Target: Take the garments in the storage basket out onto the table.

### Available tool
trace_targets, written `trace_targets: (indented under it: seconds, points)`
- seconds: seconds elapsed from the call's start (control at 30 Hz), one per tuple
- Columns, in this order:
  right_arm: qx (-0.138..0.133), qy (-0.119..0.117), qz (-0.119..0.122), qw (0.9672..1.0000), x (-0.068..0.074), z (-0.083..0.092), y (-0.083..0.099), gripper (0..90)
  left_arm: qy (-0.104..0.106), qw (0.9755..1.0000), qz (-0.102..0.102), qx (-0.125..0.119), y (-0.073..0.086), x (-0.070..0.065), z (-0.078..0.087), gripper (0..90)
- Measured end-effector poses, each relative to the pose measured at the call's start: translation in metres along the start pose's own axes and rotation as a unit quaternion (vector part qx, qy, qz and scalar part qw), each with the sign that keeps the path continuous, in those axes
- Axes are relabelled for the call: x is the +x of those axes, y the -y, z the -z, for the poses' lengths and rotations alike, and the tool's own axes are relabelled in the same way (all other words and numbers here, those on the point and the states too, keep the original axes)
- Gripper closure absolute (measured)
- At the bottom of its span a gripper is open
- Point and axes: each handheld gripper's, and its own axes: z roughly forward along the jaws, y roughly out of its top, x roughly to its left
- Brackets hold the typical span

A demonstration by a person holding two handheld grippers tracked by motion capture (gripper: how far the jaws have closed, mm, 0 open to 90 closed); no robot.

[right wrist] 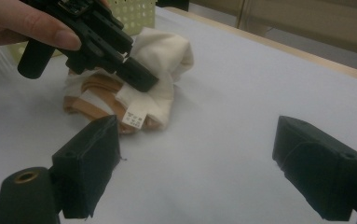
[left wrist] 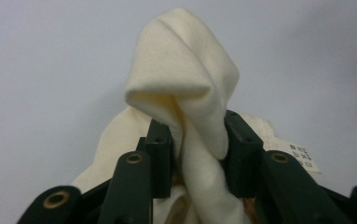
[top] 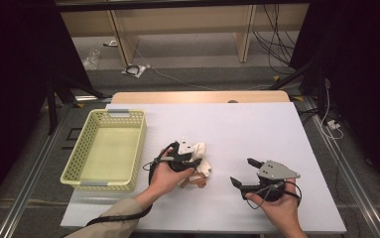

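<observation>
Left gripper (top: pixel 190 157) had its jaws pinched on a fold of the cream garment (left wrist: pixel 185 84), which lay bunched on the white table (top: pixel 257 124) right of the yellow basket (top: pixel 109 148). Right gripper (top: pixel 243 172), jaws spread and empty, sat just beside the garment.

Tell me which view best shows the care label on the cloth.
The right gripper view: the care label faces the camera, hanging from the cream cloth. The left gripper view catches it edge-on beside the fingers. In the high view it is too small to tell.
</observation>
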Motion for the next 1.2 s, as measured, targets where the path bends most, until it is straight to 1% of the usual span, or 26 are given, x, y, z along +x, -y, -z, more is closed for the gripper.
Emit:
trace_targets:
  seconds: [0.1, 0.2, 0.33, 0.4, 0.47, 0.5, 0.6, 0.67, 0.73, 0.83, 0.87, 1.0, 1.07, 1.17, 1.2]
  points:
    - [0.001, -0.001, 0.000, 1.0000, 0.000, 0.000, 0.000, 16.2, -0.001, 1.0000, -0.003, 0.006, 0.000, 0.000, -0.002, 62.9]
    - [0.001, -0.001, 0.000, 1.0000, 0.000, 0.000, 0.000, 16.2, -0.002, 1.0000, -0.006, 0.006, -0.001, -0.001, -0.002, 58.5]
    - [0.000, -0.001, -0.001, 1.0000, 0.000, 0.000, 0.000, 16.2, -0.002, 1.0000, 0.001, 0.009, -0.002, 0.001, -0.002, 48.7]
    - [0.001, -0.001, 0.000, 1.0000, 0.000, 0.000, 0.000, 16.2, 0.000, 0.9999, 0.009, 0.007, -0.003, 0.002, 0.000, 44.6]
    - [0.002, -0.002, -0.001, 1.0000, 0.000, 0.000, 0.000, 16.2, -0.001, 0.9999, 0.013, 0.004, -0.005, 0.004, 0.002, 38.1]
    - [0.002, -0.001, -0.001, 1.0000, 0.000, 0.000, 0.000, 16.2, -0.001, 0.9999, 0.016, 0.004, -0.006, 0.004, 0.004, 33.6]
    - [0.001, -0.001, -0.001, 1.0000, 0.000, 0.000, 0.000, 16.2, -0.008, 0.9998, 0.017, -0.004, -0.010, 0.007, 0.010, 20.4]
    - [0.002, 0.000, 0.000, 1.0000, 0.000, 0.000, 0.000, 16.2, -0.007, 0.9998, 0.014, -0.010, -0.011, 0.008, 0.016, 15.8]
    - [0.004, 0.000, 0.000, 1.0000, 0.000, 0.000, 0.000, 16.2, -0.002, 0.9998, 0.013, -0.015, -0.011, 0.008, 0.023, 15.1]
    - [0.000, 0.000, -0.002, 1.0000, -0.001, 0.000, 0.001, 16.2, 0.001, 0.9999, -0.006, -0.013, -0.003, 0.009, 0.038, 12.9]
    - [0.000, 0.000, -0.003, 1.0000, -0.001, 0.000, 0.001, 16.2, 0.002, 0.9999, -0.009, -0.013, 0.000, 0.009, 0.042, 12.2]
    - [0.004, 0.001, -0.003, 1.0000, -0.001, -0.001, 0.001, 16.2, 0.010, 0.9998, -0.011, -0.010, 0.016, 0.009, 0.058, 14.9]
    - [0.005, 0.002, -0.004, 1.0000, -0.001, -0.001, 0.001, 16.2, 0.016, 0.9997, -0.015, -0.009, 0.024, 0.008, 0.065, 15.3]
    - [0.004, 0.003, -0.005, 1.0000, -0.002, -0.002, 0.001, 16.2, 0.024, 0.9995, -0.017, -0.013, 0.035, 0.006, 0.073, 15.5]
    - [0.006, 0.004, -0.007, 1.0000, -0.002, -0.002, 0.001, 16.2, 0.025, 0.9995, -0.014, -0.016, 0.038, 0.006, 0.075, 15.6]
